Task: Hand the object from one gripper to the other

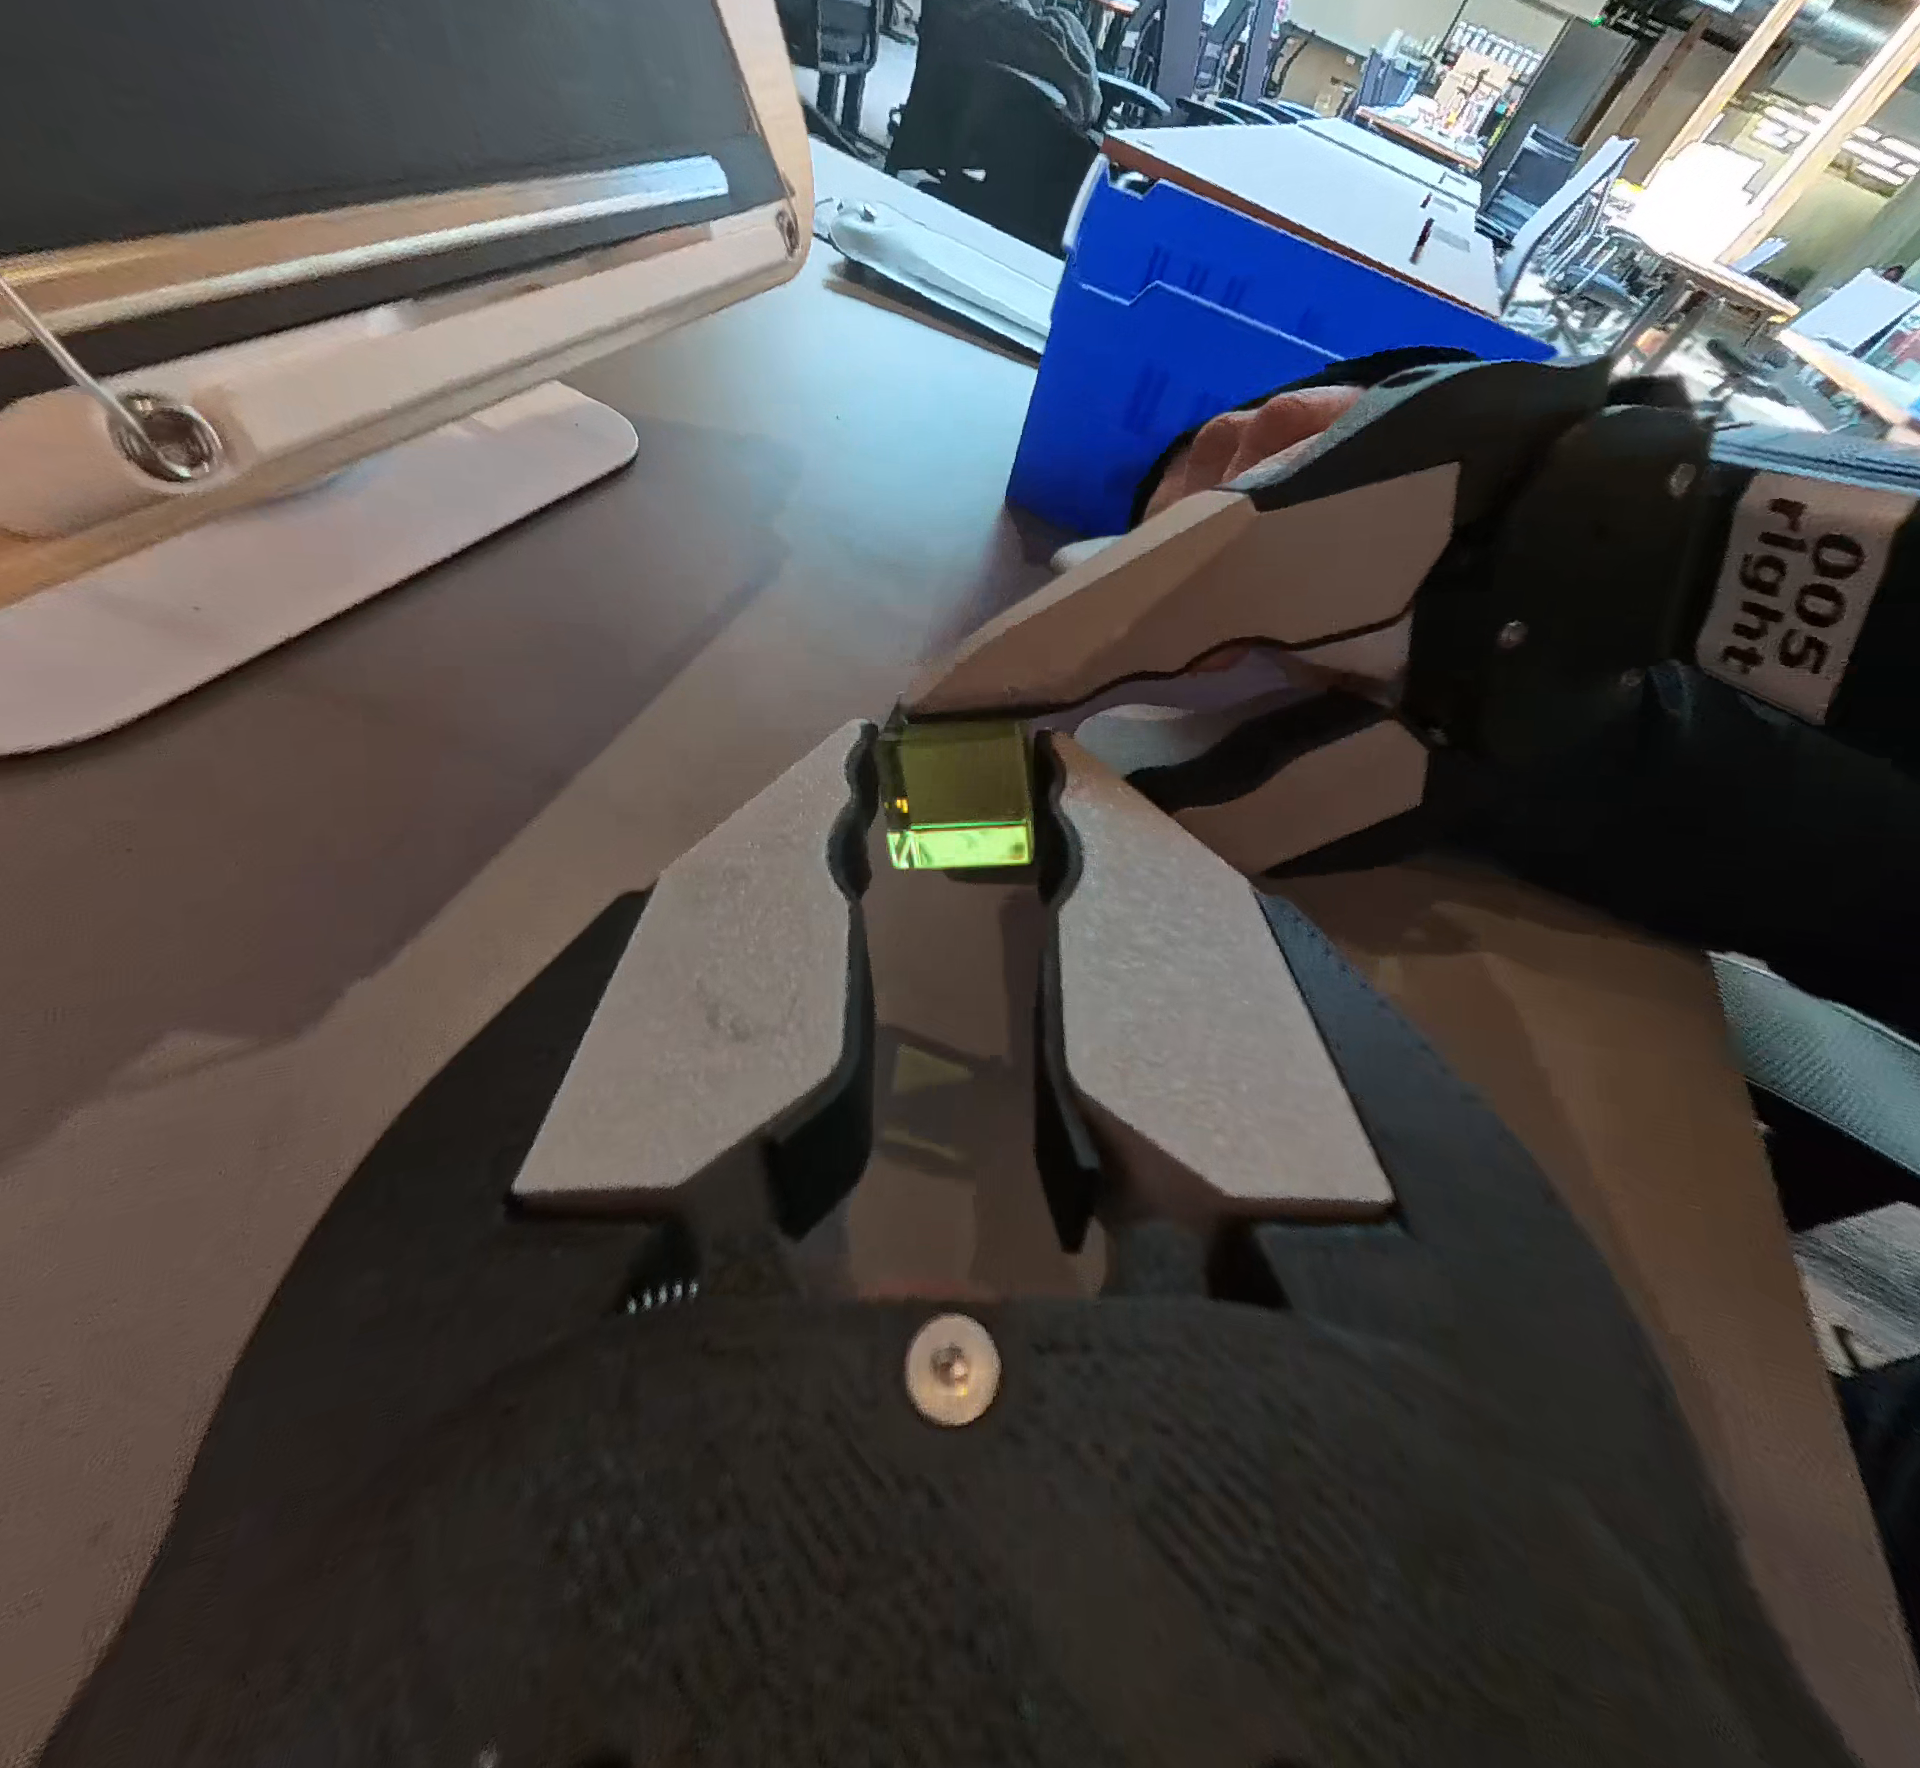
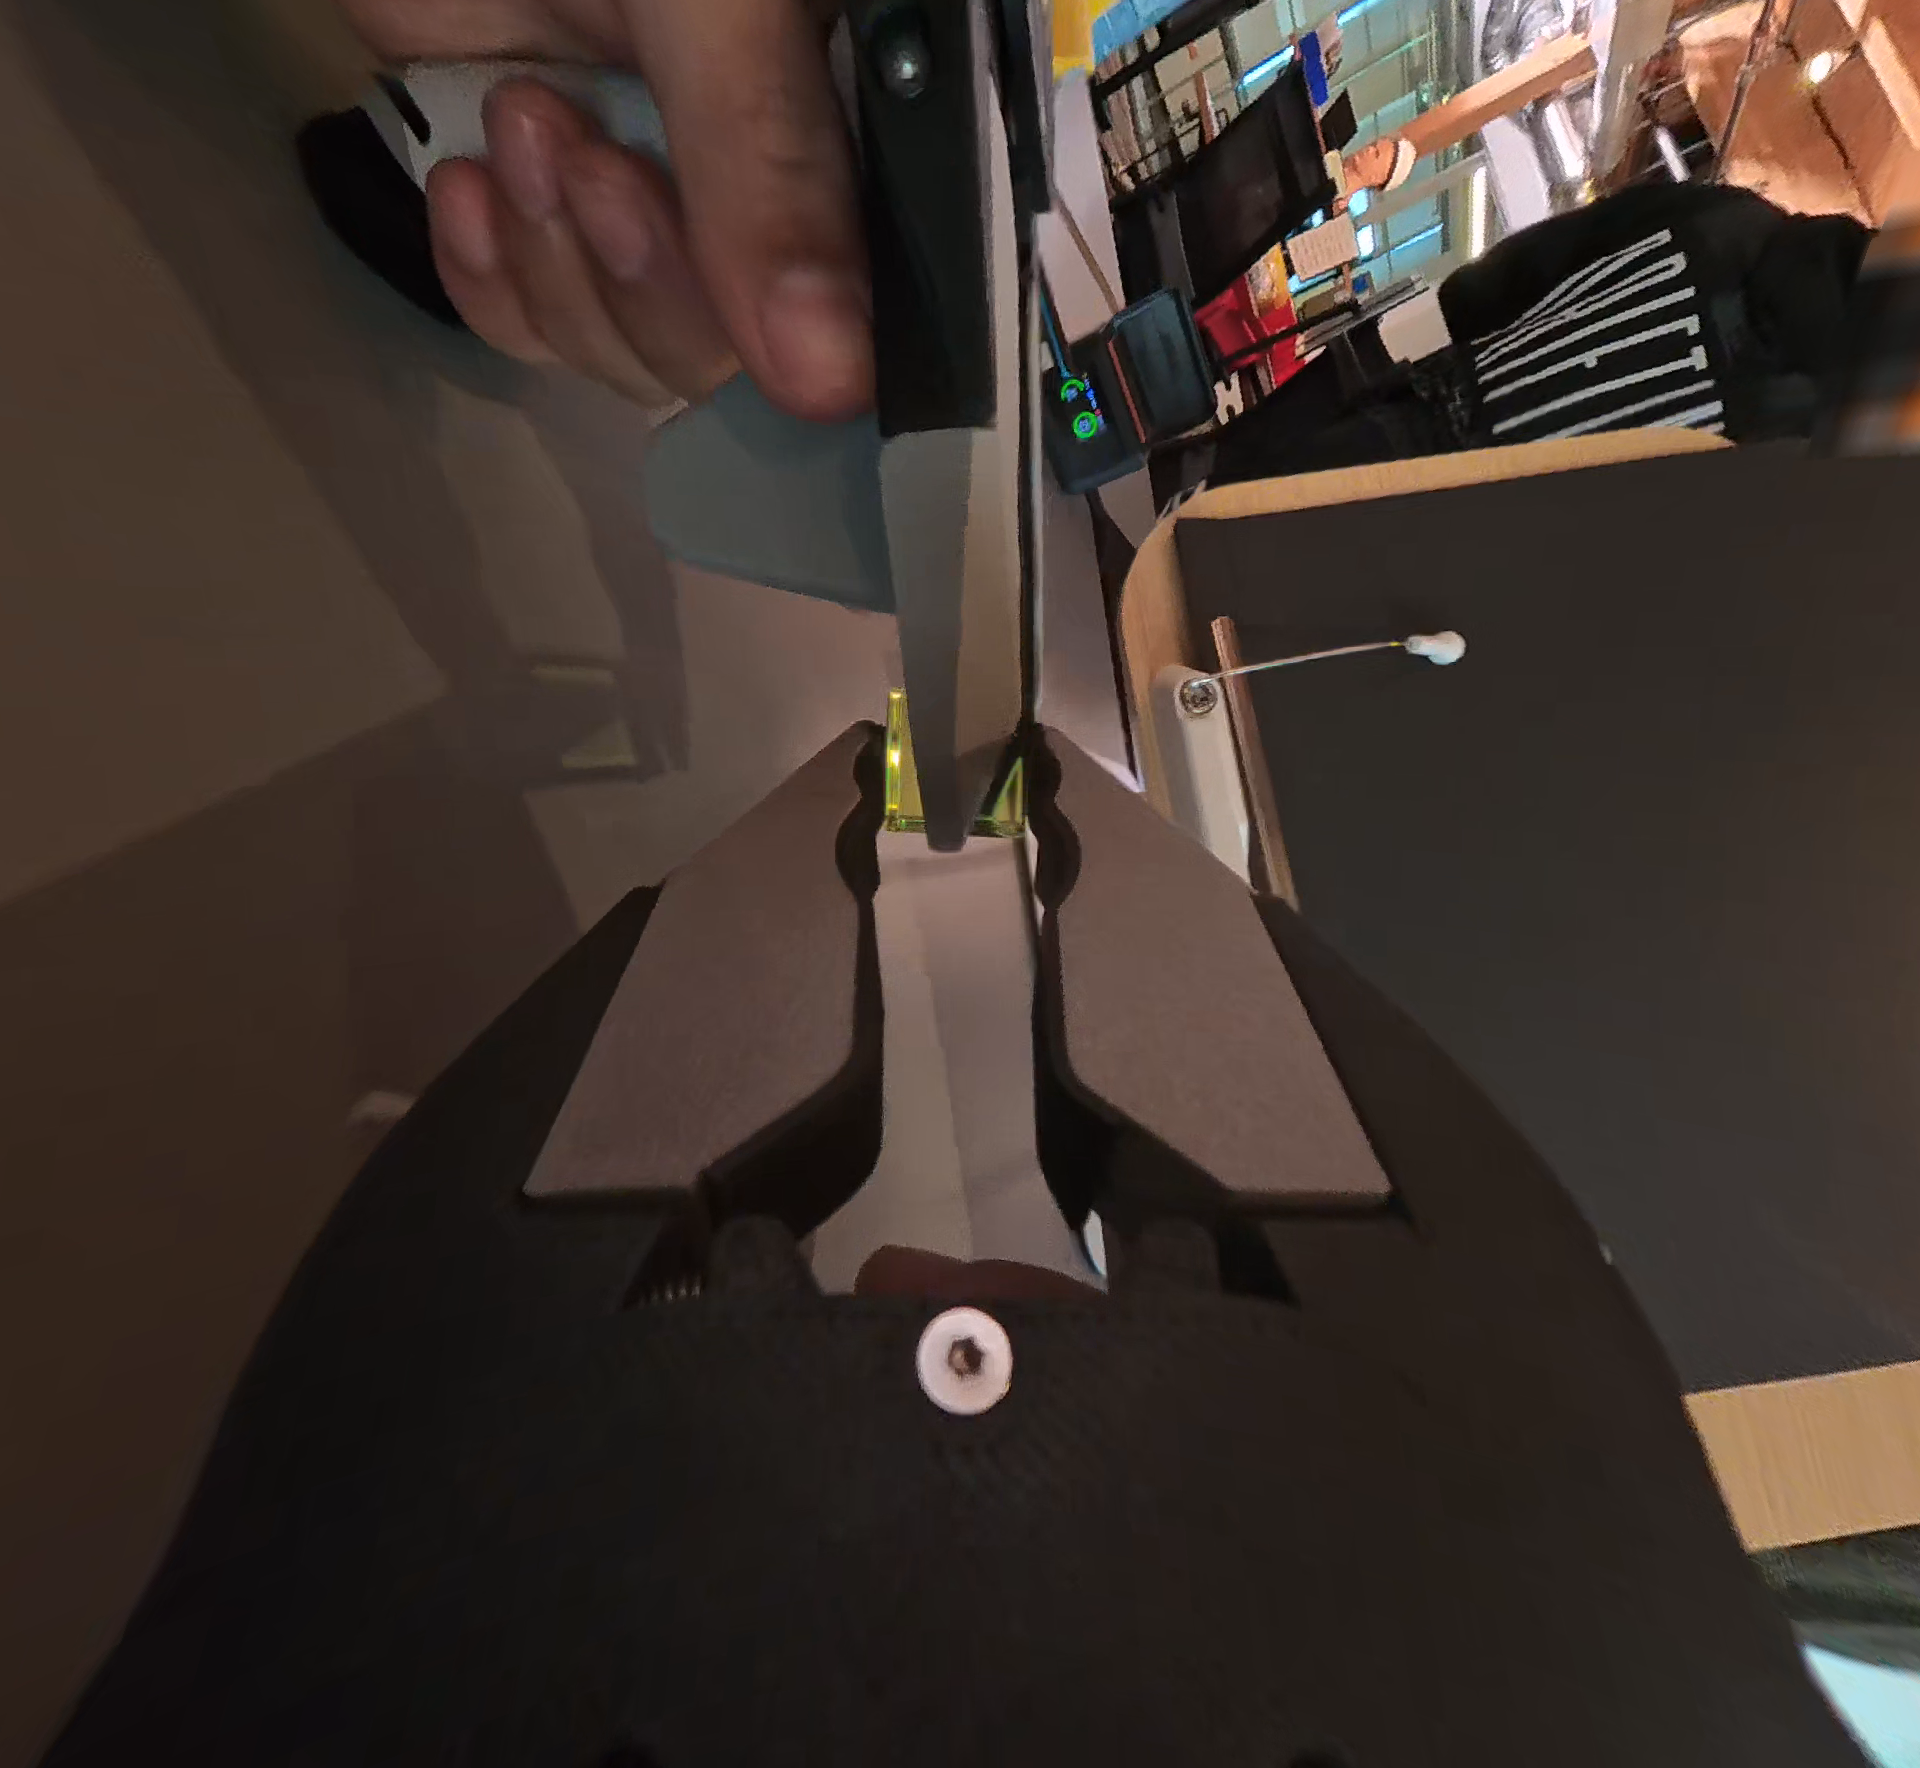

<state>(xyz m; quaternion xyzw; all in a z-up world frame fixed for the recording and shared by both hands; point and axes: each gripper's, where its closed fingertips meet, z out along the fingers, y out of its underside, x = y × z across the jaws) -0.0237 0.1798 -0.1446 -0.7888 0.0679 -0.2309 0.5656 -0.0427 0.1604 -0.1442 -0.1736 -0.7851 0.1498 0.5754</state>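
The little green cube [image 1: 954, 809] sits right between the tips of the left hand-held gripper [image 1: 954, 804], up in the air above the dark table [image 1: 727, 575]. The two fingers press on its left and right sides, so this gripper is closed on it. The right hand-held gripper [image 1: 982, 731] comes in from the right side, across the first one. One of its fingers lies along the top of the cube and the other sits lower, mostly hidden. In the right wrist view the cube [image 2: 902, 783] sits between that gripper's own tips [image 2: 954, 793], with a finger [image 2: 951, 679] of the left one crossing in front. It seems closed on the cube too, but I cannot tell how tightly.

So both grippers meet at the cube, crossed over each other. The next move, I think, is for one to let go.

The cube is see-through, shiny and yellow-green, with flat sides all about the same length, so it has no long way.

A blue box [image 1: 1195, 347] stands further back on the table.
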